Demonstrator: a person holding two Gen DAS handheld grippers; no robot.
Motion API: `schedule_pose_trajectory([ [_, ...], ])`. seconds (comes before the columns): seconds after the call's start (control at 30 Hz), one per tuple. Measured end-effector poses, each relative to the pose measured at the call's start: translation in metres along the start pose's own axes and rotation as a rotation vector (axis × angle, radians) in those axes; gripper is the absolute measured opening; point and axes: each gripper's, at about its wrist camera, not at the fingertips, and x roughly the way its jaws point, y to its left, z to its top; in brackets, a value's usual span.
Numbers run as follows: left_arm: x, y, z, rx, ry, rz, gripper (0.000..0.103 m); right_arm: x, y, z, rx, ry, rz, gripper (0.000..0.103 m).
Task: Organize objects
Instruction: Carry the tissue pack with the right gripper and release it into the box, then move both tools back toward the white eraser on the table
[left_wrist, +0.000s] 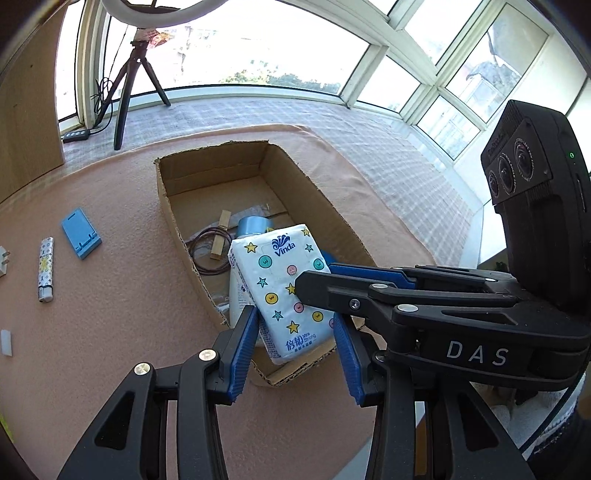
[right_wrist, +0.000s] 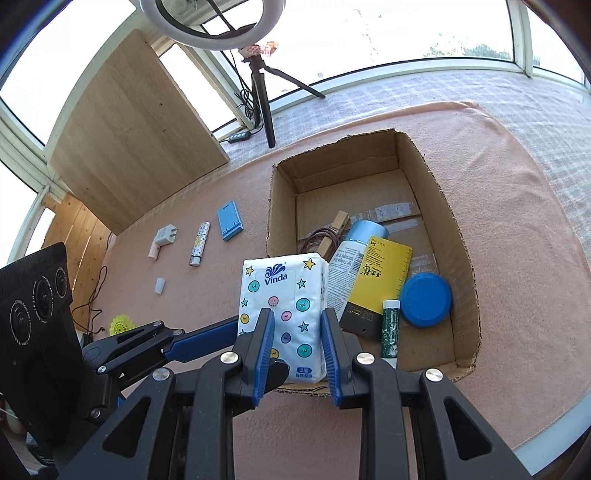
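My right gripper (right_wrist: 297, 314) is shut on a white Vinda tissue pack (right_wrist: 282, 314) with stars and dots, held over the near left corner of an open cardboard box (right_wrist: 461, 236). In the left wrist view the pack (left_wrist: 280, 288) sits between the fingers of my left gripper (left_wrist: 295, 321); whether the pads touch it is unclear. The right gripper (left_wrist: 332, 280) reaches in from the right. The box holds a blue disc (right_wrist: 426, 299), a yellow-labelled item (right_wrist: 380, 280), a white bottle (right_wrist: 349, 266), a green tube (right_wrist: 389, 332), a clothespin (right_wrist: 334, 234) and a wire coil (right_wrist: 314, 238).
On the pink cloth (right_wrist: 517, 206) left of the box lie a blue phone stand (right_wrist: 229, 221), a patterned lighter (right_wrist: 199, 243), a white charger plug (right_wrist: 164, 236), a small white piece (right_wrist: 159, 286) and a yellow-green object (right_wrist: 122, 325). A ring-light tripod (right_wrist: 264, 103) and a wooden board (right_wrist: 129, 140) stand behind.
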Motion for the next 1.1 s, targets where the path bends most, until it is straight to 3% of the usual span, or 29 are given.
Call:
schedule_pose_trajectory([
  [0.07,0.003,-0.003,0.002,0.013,0.004,-0.002,0.045,-0.001,-0.004,0.001,0.001,-0.002,-0.008,0.025],
  [0.13,0.006,-0.006,0.002,0.031,0.015,0.004,0.056,-0.004,-0.008,0.001,0.008,-0.019,-0.023,0.028],
  [0.2,0.007,-0.006,0.002,0.034,0.014,0.019,0.069,-0.007,-0.011,0.001,0.019,-0.037,-0.046,0.055],
  [0.27,0.007,-0.005,0.002,0.031,0.009,0.025,0.07,-0.011,-0.012,0.0,0.019,-0.058,-0.064,0.063],
  [0.73,-0.008,0.023,-0.008,-0.024,0.0,0.052,0.07,-0.002,0.001,0.003,0.009,-0.048,-0.069,0.063],
  [1.1,-0.045,0.084,-0.024,-0.116,-0.031,0.136,0.07,0.016,0.047,0.012,-0.075,-0.034,-0.042,0.063],
])
